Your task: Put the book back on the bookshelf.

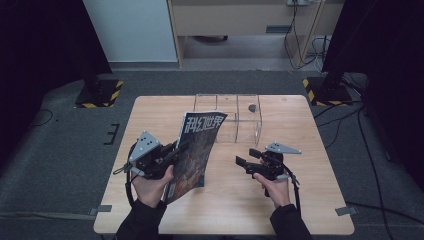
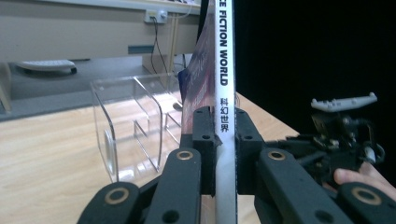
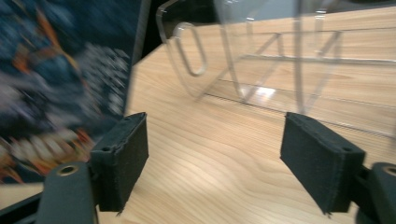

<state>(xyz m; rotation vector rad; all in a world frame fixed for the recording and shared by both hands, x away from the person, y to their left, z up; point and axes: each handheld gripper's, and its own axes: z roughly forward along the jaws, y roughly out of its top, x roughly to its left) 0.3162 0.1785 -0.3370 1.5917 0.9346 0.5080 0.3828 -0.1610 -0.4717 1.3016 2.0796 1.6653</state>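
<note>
Left tool [image 1: 176, 150] grips tilted magazine [image 1: 197, 150].

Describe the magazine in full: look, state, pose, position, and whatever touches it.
The magazine is a glossy paperback with a dark, colourful illustrated cover, large white Chinese title characters and a white spine reading "FICTION WORLD". It is closed and held tilted up, its lower edge near the wooden table, just in front of the clear acrylic rack. The left gripper is shut on its spine, fingers on both sides. The right gripper stands open beside it, not touching.
</note>
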